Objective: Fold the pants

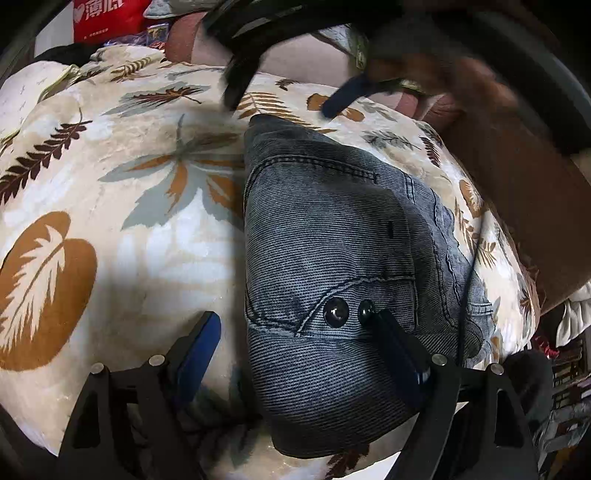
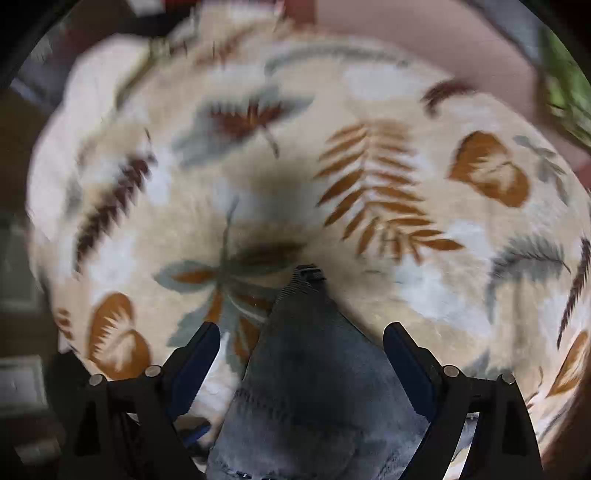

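Folded grey-blue denim pants (image 1: 325, 240) lie on a leaf-print blanket (image 1: 110, 166), with two metal snaps showing near the front. My left gripper (image 1: 299, 332) is open wide and straddles the pants' left edge: one blue pad is over the blanket and the other over the denim by the snaps. My right gripper (image 1: 288, 99), blurred, hangs open above the pants' far corner. In the right wrist view, that gripper (image 2: 301, 332) points down at the blanket (image 2: 369, 184). The pants' narrow corner (image 2: 314, 387) lies between its fingers, and the pads stand apart from it.
A red bag (image 1: 107, 18) and pink cushions (image 1: 280, 55) lie beyond the blanket. A brown surface (image 1: 517, 192) runs along the blanket's right edge. Dark clutter (image 1: 565, 369) sits at the lower right.
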Tool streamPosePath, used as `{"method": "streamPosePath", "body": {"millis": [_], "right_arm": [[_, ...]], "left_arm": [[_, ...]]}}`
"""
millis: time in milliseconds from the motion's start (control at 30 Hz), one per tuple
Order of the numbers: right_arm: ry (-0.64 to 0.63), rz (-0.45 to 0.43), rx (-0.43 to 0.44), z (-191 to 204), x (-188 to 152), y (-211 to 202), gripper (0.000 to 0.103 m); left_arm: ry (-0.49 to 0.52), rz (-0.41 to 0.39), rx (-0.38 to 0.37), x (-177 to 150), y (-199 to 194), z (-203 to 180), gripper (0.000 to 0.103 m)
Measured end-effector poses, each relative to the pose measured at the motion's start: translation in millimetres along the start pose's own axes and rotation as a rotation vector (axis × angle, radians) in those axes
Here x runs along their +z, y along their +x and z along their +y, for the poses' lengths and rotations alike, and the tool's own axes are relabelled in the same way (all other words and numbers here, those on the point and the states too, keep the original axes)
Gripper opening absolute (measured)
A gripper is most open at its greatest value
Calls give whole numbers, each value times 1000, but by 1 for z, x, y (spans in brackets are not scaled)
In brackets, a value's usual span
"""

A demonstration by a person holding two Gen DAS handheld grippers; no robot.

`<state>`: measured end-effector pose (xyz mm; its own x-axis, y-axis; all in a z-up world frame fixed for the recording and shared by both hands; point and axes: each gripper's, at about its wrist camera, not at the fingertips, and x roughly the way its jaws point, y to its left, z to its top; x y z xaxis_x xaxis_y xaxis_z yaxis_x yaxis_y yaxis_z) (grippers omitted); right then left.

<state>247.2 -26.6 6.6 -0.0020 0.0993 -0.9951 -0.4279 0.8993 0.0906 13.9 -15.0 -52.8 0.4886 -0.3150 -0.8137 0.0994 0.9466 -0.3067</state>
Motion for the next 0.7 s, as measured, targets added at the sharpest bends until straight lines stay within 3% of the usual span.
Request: {"method": "streamPosePath", "body": {"millis": [33, 67, 100, 133, 333, 400, 433, 467, 500, 567, 633, 700], "right_arm": [[-8, 52, -9, 3, 6, 13, 91], [-15, 106, -11, 5, 9, 25, 80], [-12, 140, -18, 4, 11, 33, 62], [14, 170, -32, -3, 13, 40, 29], [104, 88, -6, -28, 7, 35, 24], [164, 33, -1, -37, 3, 28, 30], [178, -11, -38, -41, 0, 22, 44], [184, -53, -82, -44, -3, 16, 49], [196, -117, -138, -48, -8, 5, 51], [259, -217, -166, -63, -22, -21, 51], [286, -279, -127, -71, -45, -40, 51], [288, -283, -35, -75, -80, -48, 51]], "left_arm": [[3, -2, -2, 1, 0, 0, 86], [4, -3, -5, 1, 0, 0, 86], [5, -4, -7, 1, 1, 1, 86], [5, -4, -10, 2, 1, 1, 86], [11, -9, -15, 1, 1, 2, 86], [10, -14, -18, 1, -1, 3, 86], [12, -16, -19, 0, -1, 3, 86], [15, -19, -18, -1, -2, 3, 86], [15, -24, -17, -4, -3, 3, 86], [8, -31, -20, -5, -5, 4, 86], [2, -33, -23, -5, -5, 4, 86], [-3, -34, -23, -5, -7, 5, 86]]}}
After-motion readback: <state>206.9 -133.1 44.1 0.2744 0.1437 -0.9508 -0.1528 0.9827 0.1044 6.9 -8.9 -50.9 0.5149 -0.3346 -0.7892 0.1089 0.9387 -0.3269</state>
